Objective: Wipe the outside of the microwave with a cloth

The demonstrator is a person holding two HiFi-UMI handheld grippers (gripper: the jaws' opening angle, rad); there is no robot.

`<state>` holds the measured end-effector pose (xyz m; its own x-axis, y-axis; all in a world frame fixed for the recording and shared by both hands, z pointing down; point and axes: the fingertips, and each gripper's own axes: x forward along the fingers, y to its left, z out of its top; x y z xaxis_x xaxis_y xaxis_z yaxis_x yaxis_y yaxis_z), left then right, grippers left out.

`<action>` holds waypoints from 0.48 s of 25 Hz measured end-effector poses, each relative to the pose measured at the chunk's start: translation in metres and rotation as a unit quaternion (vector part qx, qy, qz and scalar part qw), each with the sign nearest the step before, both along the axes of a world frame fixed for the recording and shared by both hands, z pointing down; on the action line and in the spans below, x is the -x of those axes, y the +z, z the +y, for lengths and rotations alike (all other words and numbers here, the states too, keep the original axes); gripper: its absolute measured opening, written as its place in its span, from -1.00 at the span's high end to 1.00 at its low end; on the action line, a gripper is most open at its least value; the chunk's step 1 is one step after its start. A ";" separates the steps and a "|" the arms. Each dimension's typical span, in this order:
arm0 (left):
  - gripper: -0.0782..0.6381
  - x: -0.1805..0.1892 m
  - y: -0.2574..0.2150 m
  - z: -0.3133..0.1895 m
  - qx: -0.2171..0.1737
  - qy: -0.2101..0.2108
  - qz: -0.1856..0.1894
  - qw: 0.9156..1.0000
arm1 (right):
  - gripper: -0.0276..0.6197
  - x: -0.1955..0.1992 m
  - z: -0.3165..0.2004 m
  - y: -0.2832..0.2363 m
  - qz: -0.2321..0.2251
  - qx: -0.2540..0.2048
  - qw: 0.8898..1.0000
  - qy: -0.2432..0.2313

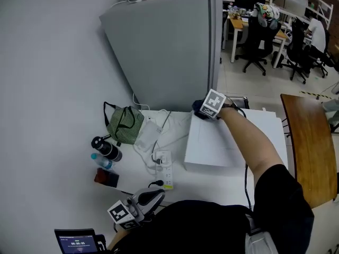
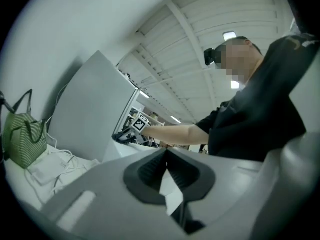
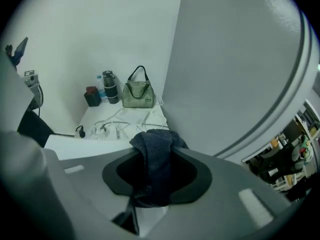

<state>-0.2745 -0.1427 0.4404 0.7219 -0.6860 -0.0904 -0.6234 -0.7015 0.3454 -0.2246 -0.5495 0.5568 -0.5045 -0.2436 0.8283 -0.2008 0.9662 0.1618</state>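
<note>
We are holding the right tool (image 3: 156, 151) clamped on a bunched dark blue cloth (image 3: 152, 175), which is hanging out past the jaw tips. It is sitting at the far left corner of the white microwave (image 1: 222, 142), close to the grey partition (image 1: 164, 52). The left tool (image 2: 166, 154) is resting low near our body, jaws together with nothing in them.

We are judging that the cloth could slide out if a stroke drags it hard across the top. If we press too low, the tool's hard jaws could scrape the casing. Wiping down the left side could snag the cables (image 1: 153, 142) and power strip (image 1: 165, 173) lying on the worktop (image 1: 212, 181) just beside it.

A small display (image 1: 77, 242) is showing digits too small to read.
</note>
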 end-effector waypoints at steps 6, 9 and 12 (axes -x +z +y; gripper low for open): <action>0.77 -0.067 -0.021 -0.027 -0.014 0.054 -0.001 0.998 | 0.54 -0.195 -0.002 0.009 0.024 0.011 0.998 0.050; 0.77 -0.105 -0.024 -0.036 -0.015 0.083 0.001 0.996 | 0.54 -0.305 0.002 0.008 0.030 0.013 0.995 0.099; 0.77 -0.135 -0.025 -0.040 -0.014 0.103 0.006 0.995 | 0.54 -0.381 0.006 0.006 0.011 0.017 0.988 0.153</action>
<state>-0.1398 -0.1831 0.4154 0.8454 -0.5212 -0.1170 -0.4618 -0.8232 0.3302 0.1569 -0.5438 0.5623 -0.3931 -0.3536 0.8488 -0.4803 0.8661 0.1384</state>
